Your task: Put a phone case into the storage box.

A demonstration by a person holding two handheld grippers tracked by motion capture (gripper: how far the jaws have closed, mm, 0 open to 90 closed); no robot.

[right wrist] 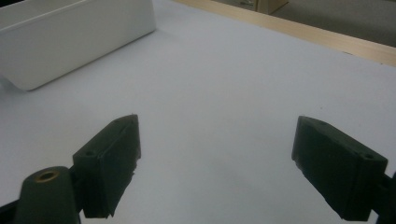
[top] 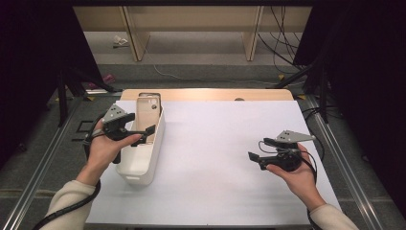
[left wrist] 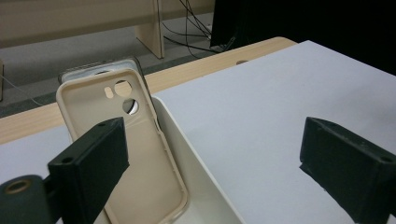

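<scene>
Left gripper (top: 146, 134) over the white bin (top: 143, 163): fingers wide apart, holding nothing. Beige phone case (left wrist: 140, 158) leans inside. Right gripper (top: 256, 158) above the worktop (top: 215, 143): fingers spread, empty.

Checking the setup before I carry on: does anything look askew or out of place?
Nothing looks damaged or spilled. The beige phone case stands on end in the white bin, leaning against its far end wall rather than lying flat, with a second case behind it.

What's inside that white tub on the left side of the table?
A beige phone case stands inside the white tub, leaning against its far end, hollow side showing. Behind it sits a second, greyish case, mostly covered. The tub's floor beneath them is hidden by the left tongs and the case.
</scene>
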